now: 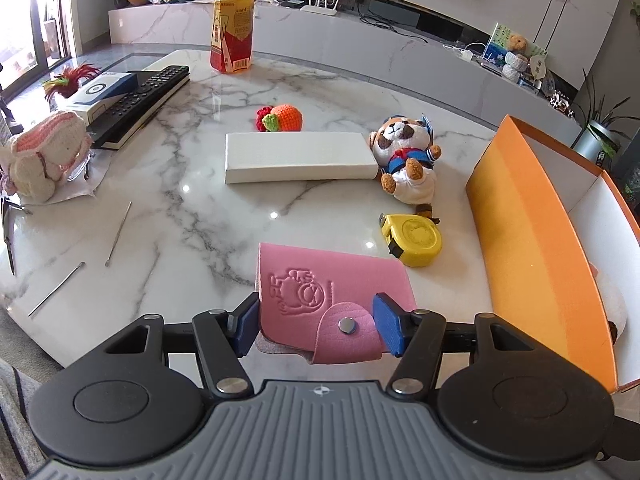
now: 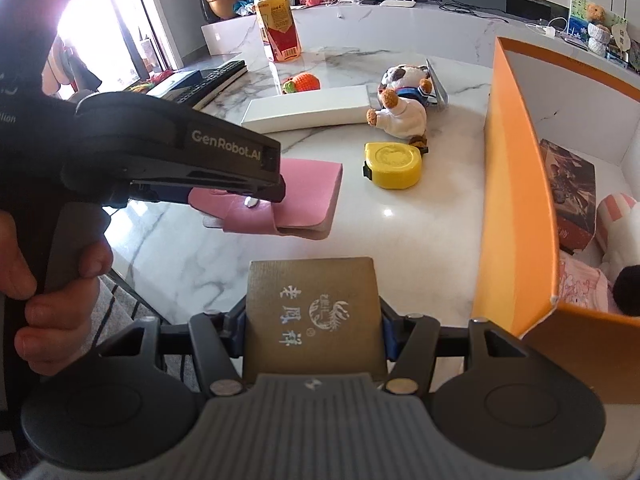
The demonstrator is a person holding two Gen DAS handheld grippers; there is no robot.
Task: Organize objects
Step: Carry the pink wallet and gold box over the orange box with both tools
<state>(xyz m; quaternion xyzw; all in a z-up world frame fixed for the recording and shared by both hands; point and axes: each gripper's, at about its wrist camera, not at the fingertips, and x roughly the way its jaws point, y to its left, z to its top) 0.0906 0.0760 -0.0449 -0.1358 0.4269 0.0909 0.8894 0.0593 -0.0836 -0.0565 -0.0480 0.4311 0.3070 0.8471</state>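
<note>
Pink leather snap-flap card wallet [image 1: 320, 300] sits clamped between the blue pads of the left gripper [image 1: 318, 326], held above the near edge of the white marble-patterned tabletop [image 1: 192, 200]. The right gripper [image 2: 314, 320] has its jaws closed on a flat olive-gold box with white printed characters [image 2: 312, 312], just left of the tall orange cardboard box [image 2: 516, 200] that already holds a dark printed box [image 2: 572, 196] and a pink-and-white plush toy [image 2: 620, 232].

As I judge it, both pieces are headed for that orange box, and the risks sit there. The wallet is soft and pinched only near its flap end, so it could sag or twist free on the way. The box wall stands high, so a low approach could catch its rim and shove or tip it. With both grippers close together, they could also knock one another.

Just beyond the wallet lies a round yellow tape measure [image 1: 414, 240], near the orange box. Farther off, a brown-and-white plush dog in blue clothes [image 1: 406, 160] touches the end of a long flat white box [image 1: 300, 158], with an orange crocheted fruit [image 1: 280, 118] behind. To the left lie two thin metal needles [image 1: 118, 234], a cream-and-pink knitted toy [image 1: 44, 156] and a black remote control [image 1: 148, 96]. A bottle of amber tea [image 1: 232, 24] stands at the far edge. Behind runs a marble-faced cabinet [image 1: 360, 36] carrying a white router [image 1: 322, 0].
</note>
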